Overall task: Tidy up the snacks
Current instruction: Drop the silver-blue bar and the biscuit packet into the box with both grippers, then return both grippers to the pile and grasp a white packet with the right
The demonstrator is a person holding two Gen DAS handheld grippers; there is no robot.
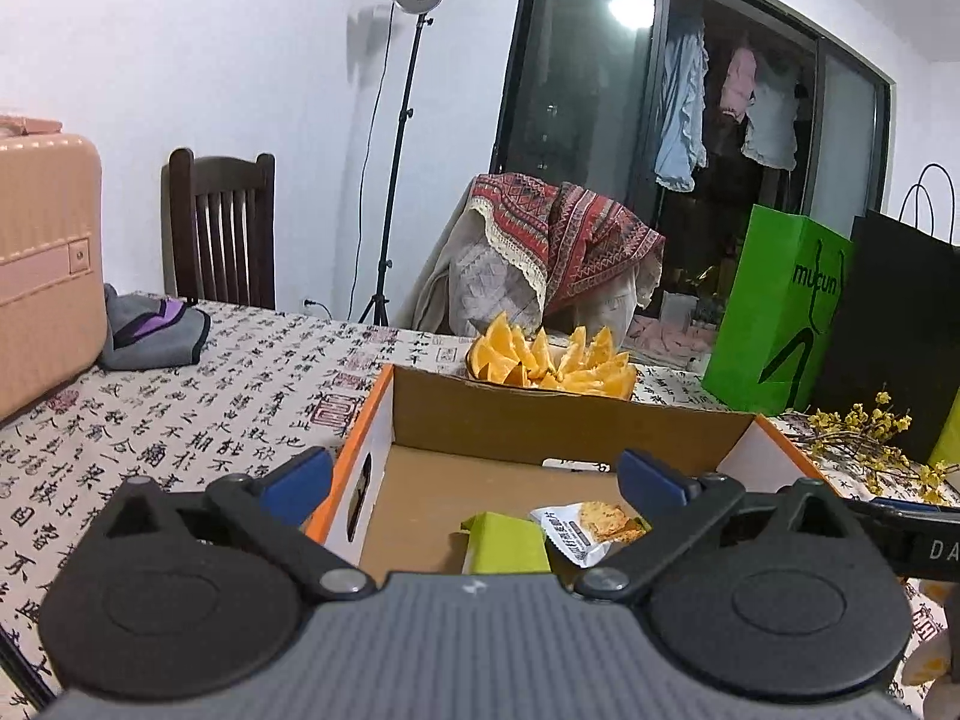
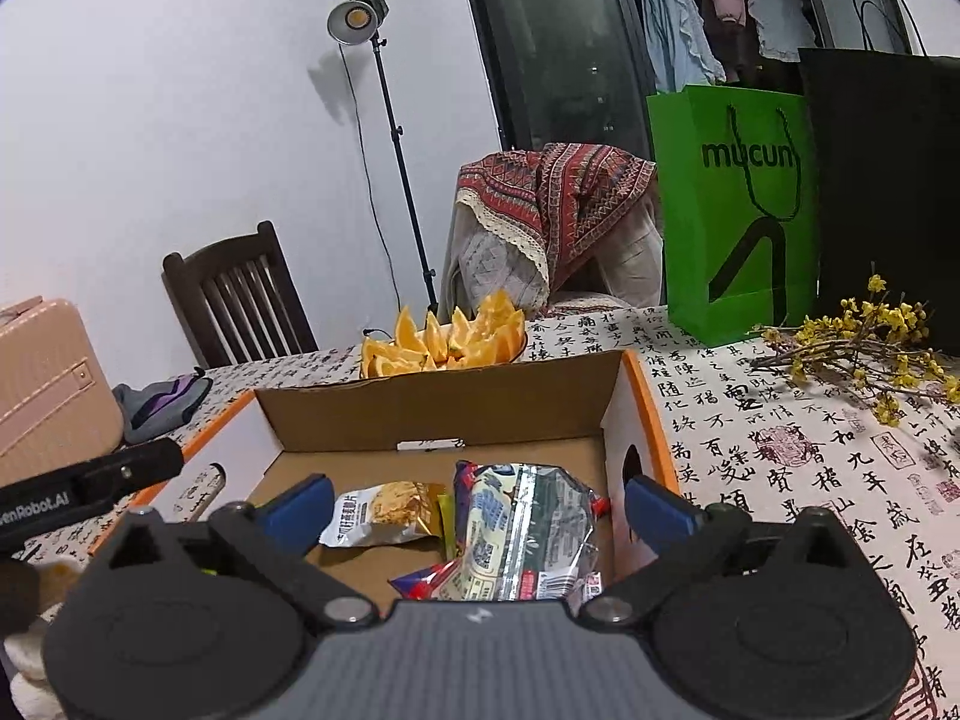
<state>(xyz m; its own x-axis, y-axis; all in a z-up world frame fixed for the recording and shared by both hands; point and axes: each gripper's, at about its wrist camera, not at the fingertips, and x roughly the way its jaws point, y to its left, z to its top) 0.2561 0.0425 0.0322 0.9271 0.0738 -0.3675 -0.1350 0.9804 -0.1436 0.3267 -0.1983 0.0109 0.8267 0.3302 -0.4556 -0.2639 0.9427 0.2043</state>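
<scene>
An open cardboard box (image 1: 540,426) (image 2: 432,405) with orange-edged white sides sits on the table. On its floor lie a green packet (image 1: 507,543), a white cracker packet (image 1: 591,531) (image 2: 384,513) and a large silvery snack bag (image 2: 522,534). My left gripper (image 1: 474,483) hangs over the box's near left side, open, with its blue pads wide apart and nothing pressed between them. My right gripper (image 2: 477,507) stands open above the silvery bag, pads clear of it on both sides.
A bowl of orange wedges (image 1: 552,360) (image 2: 444,339) stands just behind the box. A green paper bag (image 2: 735,210), a black bag (image 2: 888,192) and yellow flower twigs (image 2: 858,342) are at the right. A pink suitcase (image 1: 42,264) and folded grey cloth (image 1: 153,330) lie left.
</scene>
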